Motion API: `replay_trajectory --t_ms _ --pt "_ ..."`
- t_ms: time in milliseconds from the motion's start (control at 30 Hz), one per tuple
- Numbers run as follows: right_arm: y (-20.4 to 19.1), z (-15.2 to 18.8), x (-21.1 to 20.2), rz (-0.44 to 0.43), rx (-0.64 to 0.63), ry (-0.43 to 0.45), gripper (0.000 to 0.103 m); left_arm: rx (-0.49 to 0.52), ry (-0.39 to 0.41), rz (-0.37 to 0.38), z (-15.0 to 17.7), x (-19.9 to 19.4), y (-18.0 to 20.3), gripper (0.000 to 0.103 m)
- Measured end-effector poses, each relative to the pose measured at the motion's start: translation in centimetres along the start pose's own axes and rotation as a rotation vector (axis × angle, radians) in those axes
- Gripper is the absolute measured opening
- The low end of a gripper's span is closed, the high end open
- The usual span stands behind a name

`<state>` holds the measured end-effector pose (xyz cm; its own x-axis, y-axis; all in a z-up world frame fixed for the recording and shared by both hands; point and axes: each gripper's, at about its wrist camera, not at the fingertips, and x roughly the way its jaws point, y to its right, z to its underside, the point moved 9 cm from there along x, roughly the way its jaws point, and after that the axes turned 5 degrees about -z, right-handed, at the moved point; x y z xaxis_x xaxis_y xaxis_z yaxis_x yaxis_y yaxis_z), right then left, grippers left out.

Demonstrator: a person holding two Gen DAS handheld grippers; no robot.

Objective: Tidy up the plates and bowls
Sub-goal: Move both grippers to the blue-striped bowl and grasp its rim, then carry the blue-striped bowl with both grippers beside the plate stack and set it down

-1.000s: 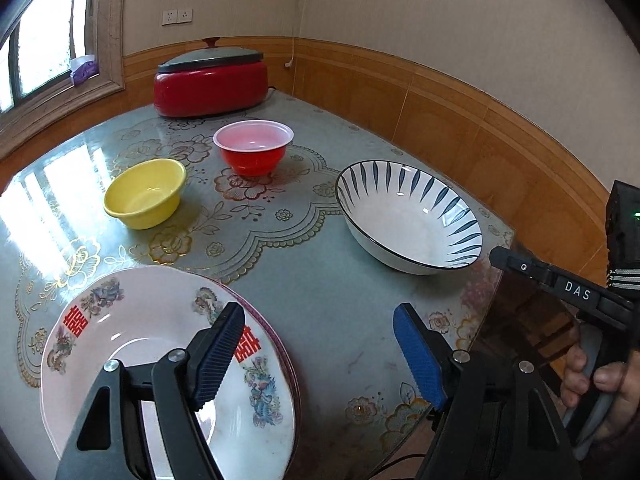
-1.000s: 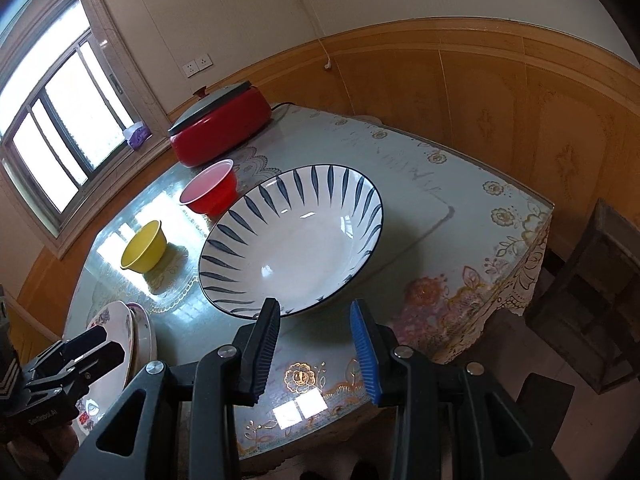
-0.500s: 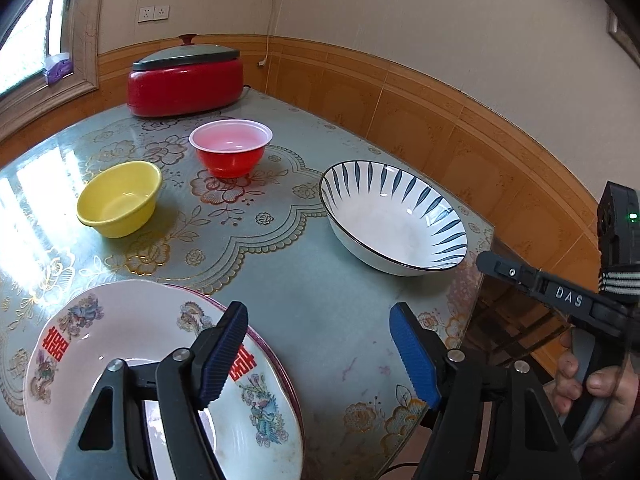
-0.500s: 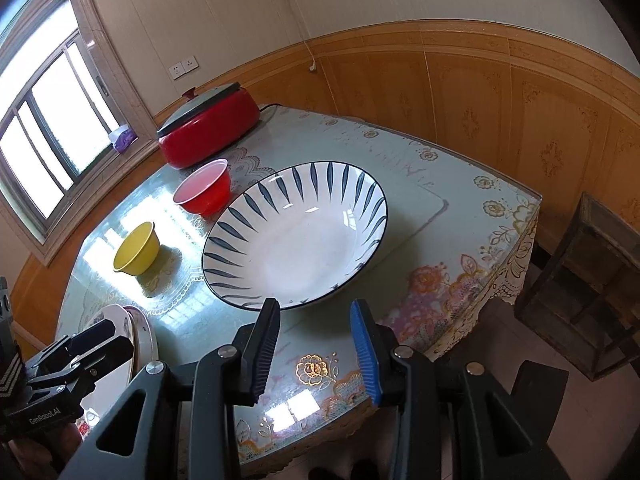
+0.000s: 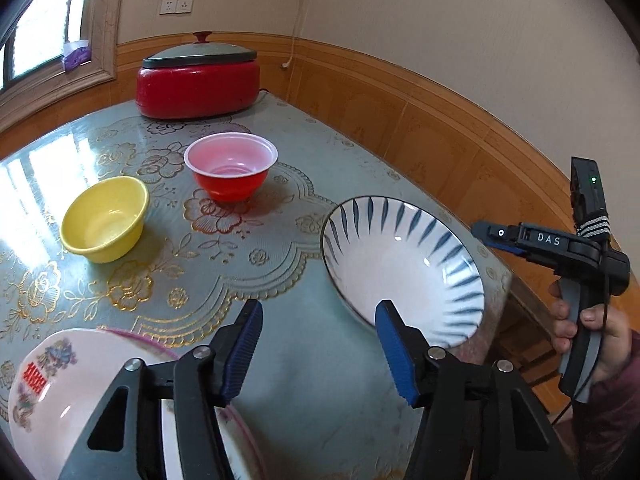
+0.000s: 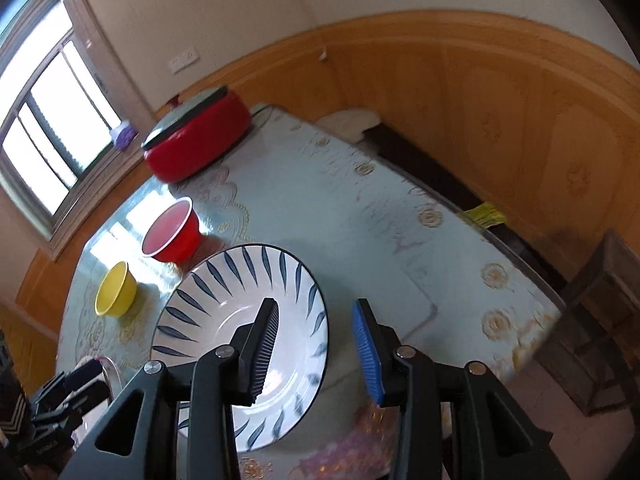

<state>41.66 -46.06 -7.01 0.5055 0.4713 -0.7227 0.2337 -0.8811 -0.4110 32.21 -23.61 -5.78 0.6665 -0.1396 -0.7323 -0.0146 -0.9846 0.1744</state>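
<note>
**Both grippers open near the striped bowl**

The striped bowl (image 6: 240, 320) sits near the surface (image 5: 304, 152) edge. The right gripper (image 6: 316, 344) straddles its rim, jaws apart, one finger over the inside. The left gripper (image 5: 320, 352) hangs open beside stacked plates (image 5: 60, 380). Red bowl (image 5: 230, 166) and yellow bowl (image 5: 104, 218) stand behind.

The table (image 5: 312, 360) wears a pale teal cloth with gold and red flowers. The near-right bowl (image 5: 404, 268) is white with dark blue leaf strokes. The yellow bowl (image 5: 104, 220) is plain; the red bowl (image 5: 231, 168) is pink inside. The near-left plate (image 5: 52, 392) is white with red characters.
</note>
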Motion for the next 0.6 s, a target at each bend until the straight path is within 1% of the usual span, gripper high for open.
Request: replay_trajectory --t_ms 33,100,133,200,333,400,467,533,567,600 --pt "0.2 -0.2 0.9 -0.030 -0.012 -0.030 0.038 -0.004 -0.003 -0.012 -0.2 0.6 0.3 0.054" --pt "0.2 -0.1 2.6 -0.087 -0.030 -0.093 0.038 -0.022 -0.022 -0.044 -0.1 1.9 0.5 0.052" --pt "0.0 0.1 3.4 -0.116 -0.049 -0.123 0.038 -0.034 -0.035 -0.049 0.0 2.5 0.7 0.050" --pt "-0.3 0.4 4.7 -0.142 -0.091 -0.170 0.037 -0.058 -0.055 -0.063 0.4 3.7 1.0 0.049" --pt "-1.0 1.2 6.6 -0.165 -0.176 -0.241 0.024 -0.092 -0.078 -0.086 0.6 5.2 1.7 0.049" --pt "-1.3 1.5 7.3 -0.168 -0.221 -0.254 0.015 -0.102 -0.093 -0.095 0.8 5.9 2.0 0.049" --pt "-1.3 1.7 7.9 -0.149 -0.260 -0.254 0.011 -0.103 -0.105 -0.097 1.1 6.5 2.3 0.035" --pt "-1.9 1.9 8.1 -0.183 -0.271 -0.257 0.010 -0.095 -0.093 -0.104 1.2 6.5 2.6 0.019" --pt "-2.3 2.0 8.2 -0.191 -0.286 -0.262 0.010 -0.087 -0.085 -0.140 1.2 6.3 2.4 0.019" --pt "-2.6 2.0 8.3 -0.196 -0.304 -0.266 0.010 -0.082 -0.083 -0.160 1.2 6.2 2.2 0.019"
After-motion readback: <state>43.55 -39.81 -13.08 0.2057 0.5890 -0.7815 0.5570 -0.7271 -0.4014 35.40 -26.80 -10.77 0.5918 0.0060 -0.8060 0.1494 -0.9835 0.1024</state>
